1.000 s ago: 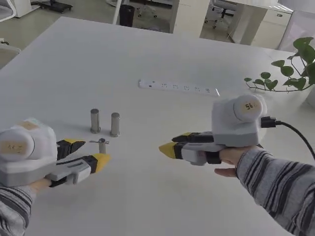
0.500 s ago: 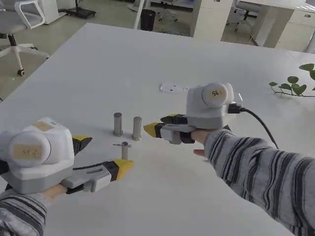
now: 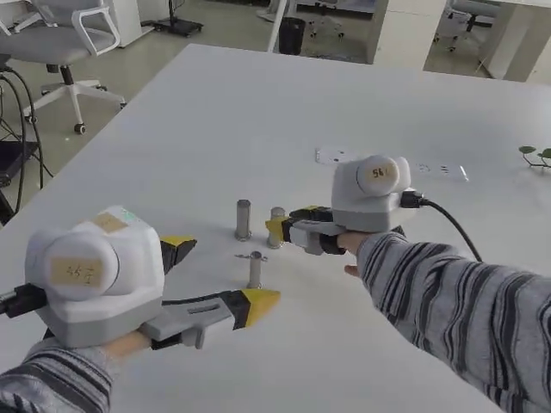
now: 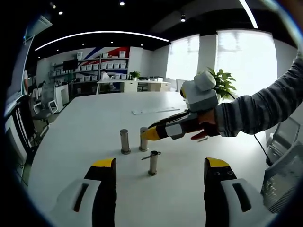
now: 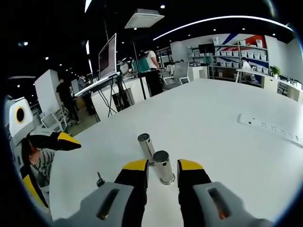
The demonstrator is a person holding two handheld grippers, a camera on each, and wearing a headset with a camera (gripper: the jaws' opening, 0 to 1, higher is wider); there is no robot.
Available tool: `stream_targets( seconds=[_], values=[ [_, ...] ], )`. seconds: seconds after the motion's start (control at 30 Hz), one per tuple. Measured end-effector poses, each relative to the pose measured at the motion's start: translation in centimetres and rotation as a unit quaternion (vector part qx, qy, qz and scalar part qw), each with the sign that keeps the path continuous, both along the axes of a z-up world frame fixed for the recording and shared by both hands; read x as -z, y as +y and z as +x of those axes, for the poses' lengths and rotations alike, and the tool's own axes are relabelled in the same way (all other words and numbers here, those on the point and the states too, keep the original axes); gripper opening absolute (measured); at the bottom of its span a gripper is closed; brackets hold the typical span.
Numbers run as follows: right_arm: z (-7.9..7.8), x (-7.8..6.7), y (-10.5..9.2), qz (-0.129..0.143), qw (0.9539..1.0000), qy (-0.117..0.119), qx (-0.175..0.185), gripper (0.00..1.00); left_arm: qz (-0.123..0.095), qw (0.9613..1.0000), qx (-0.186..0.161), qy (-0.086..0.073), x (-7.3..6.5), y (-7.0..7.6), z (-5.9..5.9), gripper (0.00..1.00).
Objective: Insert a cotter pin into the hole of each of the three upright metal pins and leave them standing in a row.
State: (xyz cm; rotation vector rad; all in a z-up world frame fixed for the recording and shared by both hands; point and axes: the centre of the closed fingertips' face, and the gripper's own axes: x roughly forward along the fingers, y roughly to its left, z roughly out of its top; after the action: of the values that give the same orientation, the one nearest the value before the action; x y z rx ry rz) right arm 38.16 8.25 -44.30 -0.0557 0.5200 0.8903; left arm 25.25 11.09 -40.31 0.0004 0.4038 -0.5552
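Observation:
Three upright metal pins stand on the white table (image 3: 172,129). The far-left pin (image 3: 244,219) and the middle pin (image 3: 277,215) are bare. The nearest pin (image 3: 255,271) has a cotter pin (image 3: 247,255) through its top. My right gripper (image 3: 277,232) straddles the middle pin (image 5: 164,167); its jaws are narrowly apart, with a thin gap on each side of the pin. My left gripper (image 3: 219,274) is wide open and holds nothing. It hovers just short of the nearest pin (image 4: 153,163), whose cotter pin (image 4: 147,155) sticks out to the left.
A white power strip (image 3: 331,156) lies behind the right gripper, whose black cable (image 3: 448,225) trails to the right. Plant leaves (image 3: 538,153) reach in at the far right. Office chairs (image 3: 73,21) stand beyond the table's left edge.
My right gripper has swept left across the table to the pins and now has its jaws around the middle one. The left gripper has kept its place beside the nearest pin. The head camera has shifted.

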Motion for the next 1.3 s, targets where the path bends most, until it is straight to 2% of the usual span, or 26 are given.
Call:
stream_targets(
  seconds=[0.13,0.2,0.3,0.4,0.5,0.67,0.83,0.87,0.93,1.07,1.17,1.3],
  values=[
    [0.1,0.1,0.3,0.003,1.0000,0.008,0.004,0.12,0.002,1.0000,0.002,-0.002,-0.1,0.0,-0.1,0.74],
    [0.0,0.2,0.4,0.002,1.0000,0.005,0.003,0.12,-0.003,1.0000,0.000,-0.001,-0.3,0.1,-0.1,0.74],
    [0.1,0.3,0.5,-0.003,1.0000,0.003,0.003,0.11,0.007,1.0000,-0.003,0.002,-0.2,0.4,-0.1,0.71],
    [0.0,0.2,0.6,-0.003,1.0000,-0.004,0.002,0.10,0.003,1.0000,-0.003,0.003,-0.4,0.5,-0.2,0.71],
    [-0.3,0.0,0.6,-0.014,0.9999,-0.010,0.002,0.09,0.007,1.0000,0.000,0.002,-0.5,0.6,-0.3,0.72],
    [-0.4,-0.3,0.2,-0.017,0.9998,-0.006,0.006,0.08,0.010,0.9999,0.007,0.005,-0.6,0.3,-0.7,0.72],
    [-0.2,-0.6,-0.6,-0.021,0.9996,-0.019,-0.002,0.08,0.016,0.9998,0.015,0.003,-0.9,0.0,-1.0,0.72],
    [-0.3,-1.0,-0.8,-0.023,0.9993,-0.029,-0.005,0.08,0.016,0.9997,0.017,0.002,-1.0,0.0,-1.0,0.72],
    [-0.7,-1.4,-1.1,-0.025,0.9991,-0.032,-0.011,0.08,0.017,0.9993,0.032,0.003,-1.2,-0.5,-1.3,0.71],
    [-2.2,-1.9,-2.2,-0.031,0.9986,-0.037,-0.024,0.08,0.024,0.9990,0.039,-0.003,-1.6,-0.9,-1.5,0.72],
    [-3.4,-2.0,-3.0,-0.032,0.9983,-0.035,-0.033,0.08,0.023,0.9989,0.041,-0.003,-1.9,-1.2,-1.5,0.73],
    [-5.2,-1.7,-4.1,-0.038,0.9972,-0.035,-0.053,0.08,0.022,0.9986,0.048,-0.011,-2.5,-1.8,-1.6,0.76]
  ],
)
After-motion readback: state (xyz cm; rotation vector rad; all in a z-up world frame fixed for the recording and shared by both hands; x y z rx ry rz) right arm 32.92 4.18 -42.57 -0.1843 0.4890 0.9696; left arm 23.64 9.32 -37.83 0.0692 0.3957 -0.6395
